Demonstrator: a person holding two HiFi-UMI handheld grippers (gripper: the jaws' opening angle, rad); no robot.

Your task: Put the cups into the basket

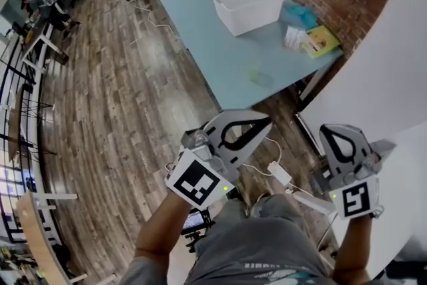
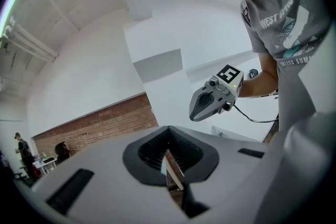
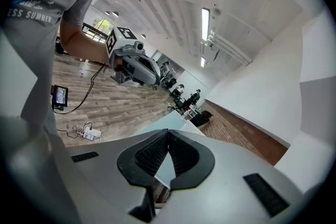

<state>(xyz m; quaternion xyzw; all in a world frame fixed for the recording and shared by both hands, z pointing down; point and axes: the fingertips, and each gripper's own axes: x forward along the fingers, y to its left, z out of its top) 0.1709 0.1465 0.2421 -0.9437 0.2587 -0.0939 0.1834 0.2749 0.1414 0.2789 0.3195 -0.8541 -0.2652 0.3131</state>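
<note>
Claws both closed and empty, left claw [image 1: 265,121], right claw [image 1: 331,129], one white basket [image 1: 251,14] on one blue table [image 1: 200,33].

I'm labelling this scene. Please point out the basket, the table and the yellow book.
basket [image 1: 257,15], head view, on its side wall.
table [image 1: 200,37], head view, on a bare part of its top.
yellow book [image 1: 322,39], head view, on its cover.

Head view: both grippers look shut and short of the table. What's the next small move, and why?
Probably step up to the table: the left gripper and right gripper are shut on nothing near the body, while the basket and what looks like a clear cup sit on it.
</note>
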